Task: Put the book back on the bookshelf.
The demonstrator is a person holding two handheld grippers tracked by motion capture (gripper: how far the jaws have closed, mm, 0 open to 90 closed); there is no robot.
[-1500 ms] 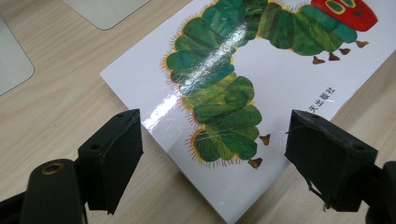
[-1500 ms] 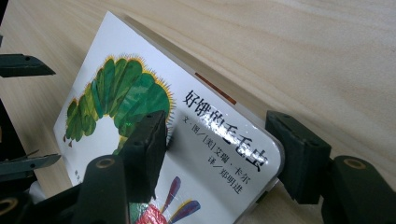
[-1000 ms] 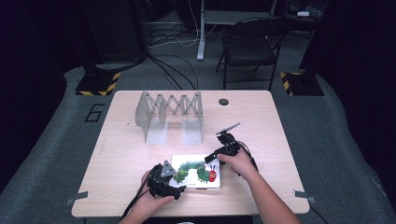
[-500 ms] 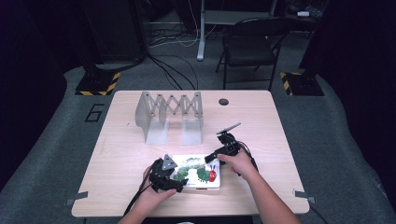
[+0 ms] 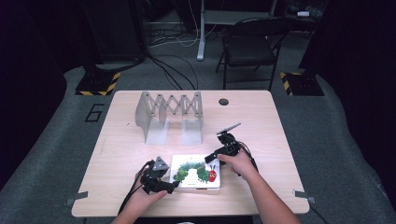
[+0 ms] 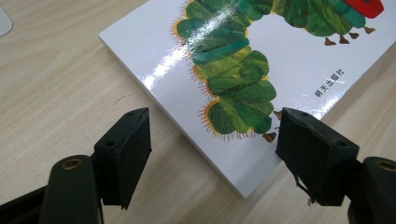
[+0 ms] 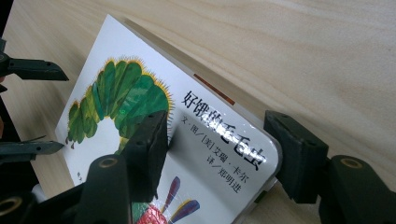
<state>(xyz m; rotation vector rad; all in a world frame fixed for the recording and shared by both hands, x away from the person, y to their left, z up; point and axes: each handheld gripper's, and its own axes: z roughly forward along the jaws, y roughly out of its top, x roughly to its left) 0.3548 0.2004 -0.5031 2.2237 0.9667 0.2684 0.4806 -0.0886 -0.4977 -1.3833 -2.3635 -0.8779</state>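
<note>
The caterpillar book lies flat at the table's near edge, long axis left to right, red head rightward. The right gripper clamps its far right corner — the left gripper, jaws just narrowing, straddles the near left corner without pressing.

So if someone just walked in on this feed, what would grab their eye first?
Most likely the white picture book with its green caterpillar, lying flat near the front edge of the wooden table. The left gripper and right gripper flank it, jaws straddling opposite corners; the left jaws have just been closing, pads not yet on the book. Behind it stands a grey accordion-style rack.
</note>
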